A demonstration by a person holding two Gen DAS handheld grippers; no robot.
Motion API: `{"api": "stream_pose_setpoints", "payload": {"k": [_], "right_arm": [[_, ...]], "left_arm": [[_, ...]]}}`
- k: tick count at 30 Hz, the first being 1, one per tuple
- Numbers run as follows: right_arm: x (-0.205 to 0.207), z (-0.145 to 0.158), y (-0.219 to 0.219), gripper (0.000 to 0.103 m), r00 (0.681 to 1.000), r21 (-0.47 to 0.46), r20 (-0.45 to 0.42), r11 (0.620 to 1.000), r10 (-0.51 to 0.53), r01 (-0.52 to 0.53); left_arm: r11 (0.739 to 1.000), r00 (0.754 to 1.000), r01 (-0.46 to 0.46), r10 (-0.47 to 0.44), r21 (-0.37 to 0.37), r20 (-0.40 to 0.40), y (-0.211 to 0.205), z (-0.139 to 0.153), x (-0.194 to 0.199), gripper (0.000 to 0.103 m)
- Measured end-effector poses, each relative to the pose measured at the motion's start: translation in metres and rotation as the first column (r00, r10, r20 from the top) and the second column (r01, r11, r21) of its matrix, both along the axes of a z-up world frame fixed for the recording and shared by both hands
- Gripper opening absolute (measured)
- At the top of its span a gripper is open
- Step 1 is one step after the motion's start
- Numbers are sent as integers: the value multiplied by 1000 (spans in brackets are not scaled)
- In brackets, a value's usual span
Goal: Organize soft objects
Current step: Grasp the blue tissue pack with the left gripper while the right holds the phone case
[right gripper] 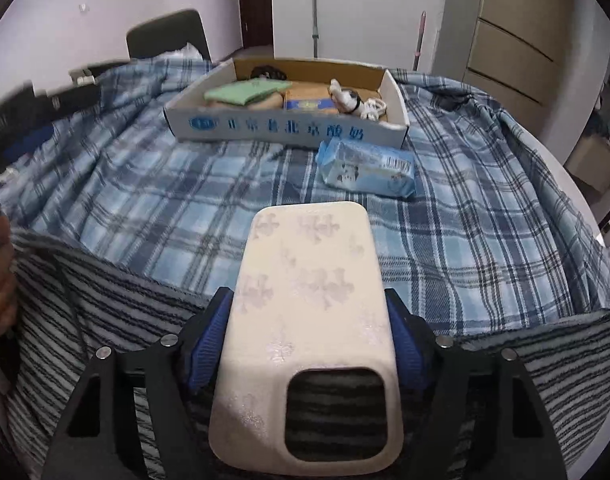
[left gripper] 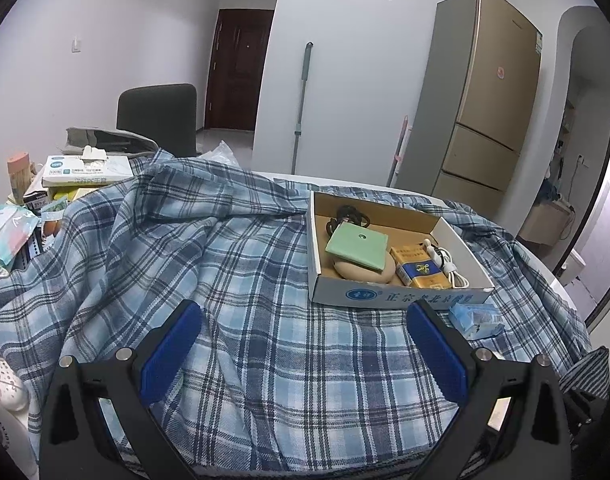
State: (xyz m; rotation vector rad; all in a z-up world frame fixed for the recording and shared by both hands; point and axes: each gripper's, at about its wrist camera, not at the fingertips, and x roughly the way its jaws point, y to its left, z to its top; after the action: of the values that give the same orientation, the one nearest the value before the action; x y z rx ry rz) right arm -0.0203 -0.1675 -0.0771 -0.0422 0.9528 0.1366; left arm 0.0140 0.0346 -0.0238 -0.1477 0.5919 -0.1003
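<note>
- Standing by the table: left gripper [left gripper: 305, 354] hangs with its blue pads spread wide, nothing between them, low over the plaid blanket [left gripper: 225, 280].
- Far left of it, clutter on the table edge: a tissue box [left gripper: 87, 170] and a wet-wipe pouch [left gripper: 7, 232]; a dark chair [left gripper: 157, 120] behind.
- Ahead and to the right of the left gripper sits the cardboard tray [right gripper: 289, 130], holding a green pad [right gripper: 245, 92], a yellow-and-blue pack [left gripper: 419, 270] and a white cable [right gripper: 371, 108].
- A pale blue tissue pack [right gripper: 367, 166] lies just beside the tray's near right corner, its long axis running left to right.
- Right gripper [right gripper: 309, 346] is closed on a cream, flower-patterned holder [right gripper: 309, 280], clamped by its long sides; the holder's long axis points straight away, toward the tissue pack and tray.
- Judgement: the tissue pack lies directly beyond the holder's far end, so the right hand is better lined up; the left gripper's right pad is near it too.
- Surface: rumpled blanket over a round white table, soft footing; a striped cloth [right gripper: 105, 312] drapes the near edge.
- Room: fridge [left gripper: 485, 92] far right, mop [left gripper: 303, 108] against the wall.
</note>
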Motion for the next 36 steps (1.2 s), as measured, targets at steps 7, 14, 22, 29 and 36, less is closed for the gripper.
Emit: {"api": "stream_pose_setpoints", "payload": {"k": [7,14,22,29,36], "right_arm": [[-2,54,-45,72,972,24,214,995,-101,98],[9,65,-99,72,917,-18,299,959,-265,283],[9,53,-131,72,896,8,302,941,-325,338],[7,41,-152,72,894,86,266,932,-361,351],[9,33,-159,72,904,136,225,930,-364,341]], "left_arm": [[999,998,53,-53,-8,18,-25,28,-10,103],[995,994,104,-103,7,-29,-90,36,8,103],[988,989,144,-143,45,-34,-163,30,35,103],[973,961,223,-210,55,-179,-205,-3,63,103],[961,933,264,-233,81,-274,-225,-36,78,103]]}}
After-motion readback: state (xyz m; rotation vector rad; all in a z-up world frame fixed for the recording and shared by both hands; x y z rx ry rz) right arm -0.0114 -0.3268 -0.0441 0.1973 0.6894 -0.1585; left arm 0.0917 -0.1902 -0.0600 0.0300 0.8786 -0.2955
